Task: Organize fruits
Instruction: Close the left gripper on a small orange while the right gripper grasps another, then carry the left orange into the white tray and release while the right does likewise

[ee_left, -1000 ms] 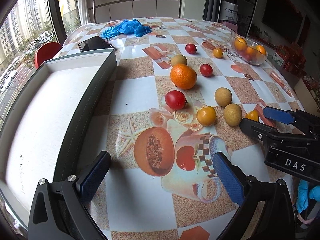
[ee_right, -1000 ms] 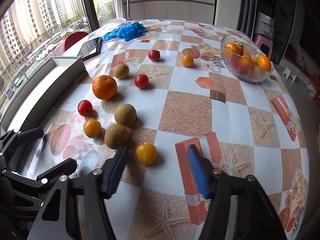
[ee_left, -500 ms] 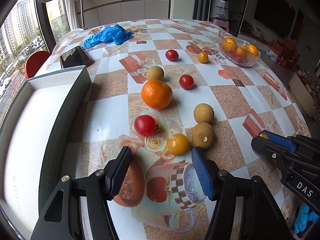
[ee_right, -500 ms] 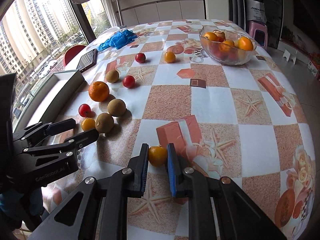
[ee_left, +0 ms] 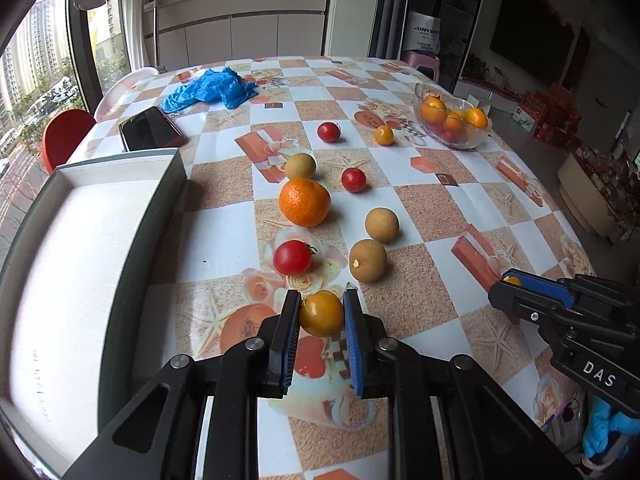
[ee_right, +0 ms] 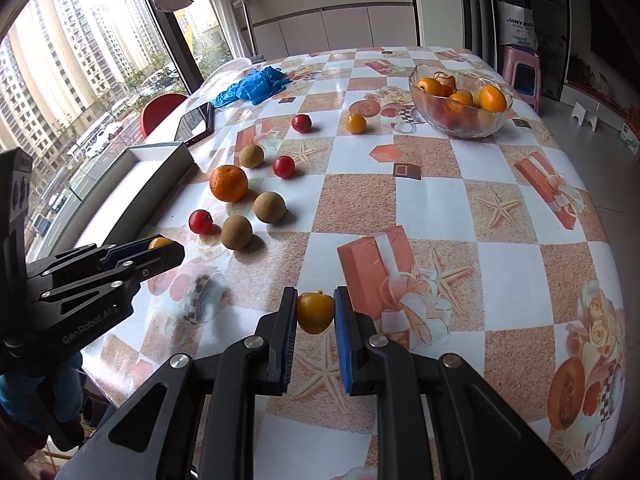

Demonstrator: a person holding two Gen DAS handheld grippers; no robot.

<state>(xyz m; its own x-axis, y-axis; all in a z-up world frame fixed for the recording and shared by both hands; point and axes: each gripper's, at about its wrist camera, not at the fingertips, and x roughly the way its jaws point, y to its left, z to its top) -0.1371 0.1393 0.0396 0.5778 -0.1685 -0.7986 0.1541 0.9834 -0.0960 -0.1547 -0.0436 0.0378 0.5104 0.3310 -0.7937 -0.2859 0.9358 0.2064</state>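
At the near edge of the table [ee_left: 224, 236], you have a pick in each hand: the left hand-held gripper [ee_left: 322, 314] is clamped on a small yellow-orange fruit [ee_left: 321, 313], and the right hand-held gripper [ee_right: 315, 312] is clamped on a second yellow-orange fruit [ee_right: 315, 312], pads pressing both sides of each. Step in hand, by my reading: grasp done, carry to come. Next move calls for a clean lift and a choice of destination, either the empty box [ee_left: 72, 264] at your left or the glass bowl [ee_left: 452, 122] at the far right, which already holds similar orange fruit; which one is meant I cannot tell. Both held fruits look smooth, glossy, round and tomato-like, so grip lightly. On the table remain one large orange [ee_left: 305, 202], three red tomatoes, three brown round fruits and another small yellow one.
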